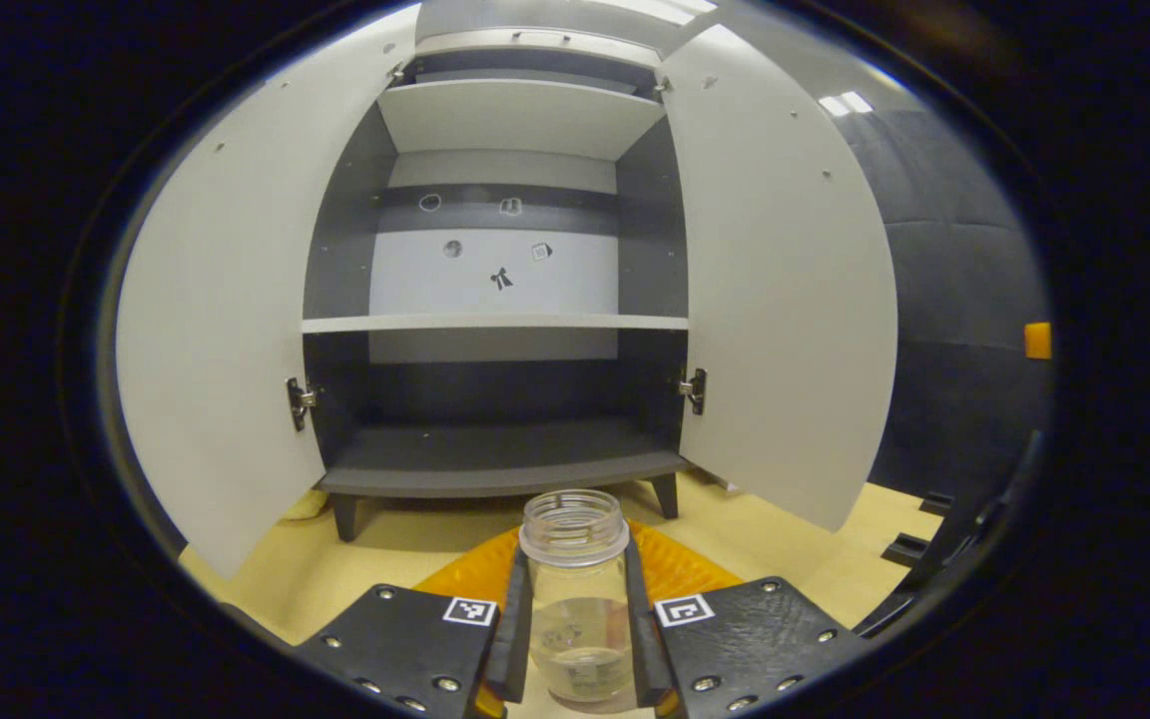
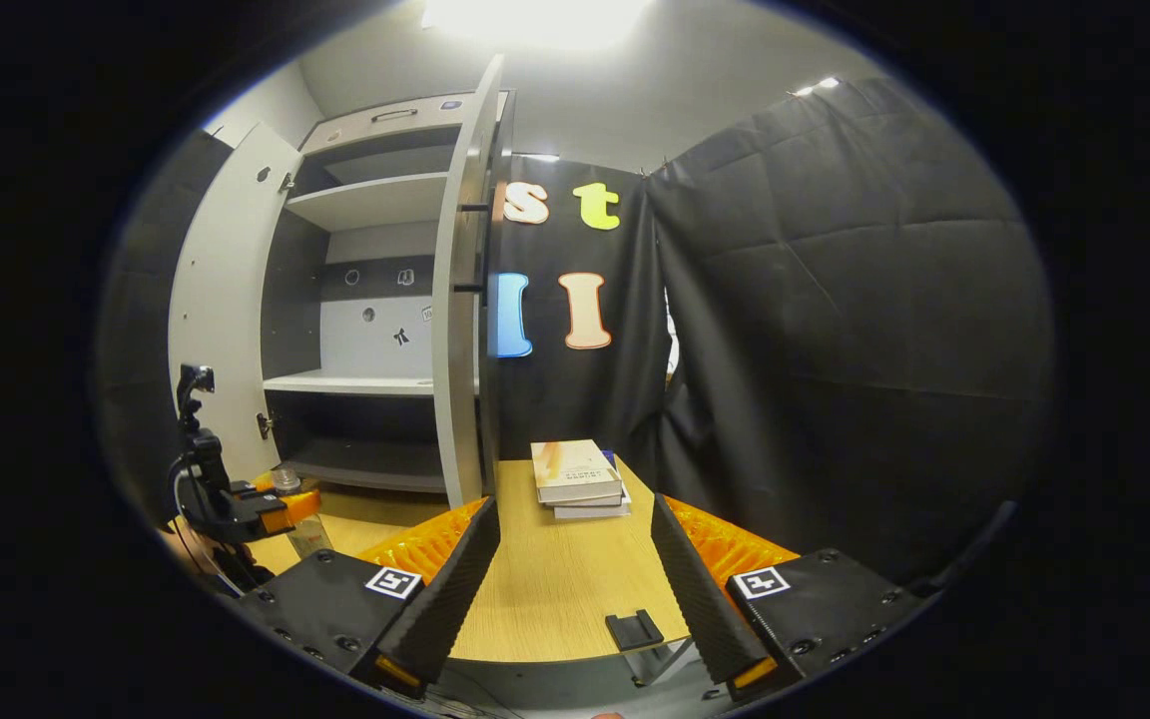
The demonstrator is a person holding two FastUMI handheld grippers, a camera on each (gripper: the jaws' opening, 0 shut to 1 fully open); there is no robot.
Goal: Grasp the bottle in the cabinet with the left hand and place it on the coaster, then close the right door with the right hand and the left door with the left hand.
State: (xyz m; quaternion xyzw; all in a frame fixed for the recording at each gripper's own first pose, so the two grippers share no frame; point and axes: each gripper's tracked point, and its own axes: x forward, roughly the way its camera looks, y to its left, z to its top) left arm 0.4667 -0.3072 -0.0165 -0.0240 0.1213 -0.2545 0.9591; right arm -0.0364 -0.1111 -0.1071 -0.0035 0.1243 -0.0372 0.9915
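1. Left gripper view: the left gripper [image 1: 575, 649] has both fingers [image 1: 512, 639] pressed on the sides of the bottle [image 1: 576, 599], grasping it upright in front of the cabinet [image 1: 495, 300], outside it.
2. Bottle: clear, round, with a threaded open neck and a little clear liquid at the bottom. I cannot tell whether it touches the surface [image 1: 335, 559].
3. Cabinet: both doors stand wide open, the left door [image 1: 226, 320] and right door [image 1: 785, 300] flaring outward, with metal hinges at their inner edges. The pale middle shelf [image 1: 495, 323] and the dark bottom board are bare, leaving free room between the doors.
4. The surface is light wood grain; the cabinet stands on short dark legs.
5. Right gripper view: the right gripper [image 2: 575, 589] is released, its ribbed fingers [image 2: 450, 589] spread wide over the wooden surface [image 2: 555, 589], holding nothing.
6. The right door [image 2: 460, 300] shows edge-on just ahead of the fingers, with a dark handle on its outer face.
7. A stack of books [image 2: 580, 477] lies beyond, near the black cloth wall [image 2: 835, 350]; a small black clip [image 2: 633, 629] sits at the surface's near edge.
8. The left gripper [image 2: 266, 509] with the bottle [image 2: 300, 519] sits at the far left, well apart.
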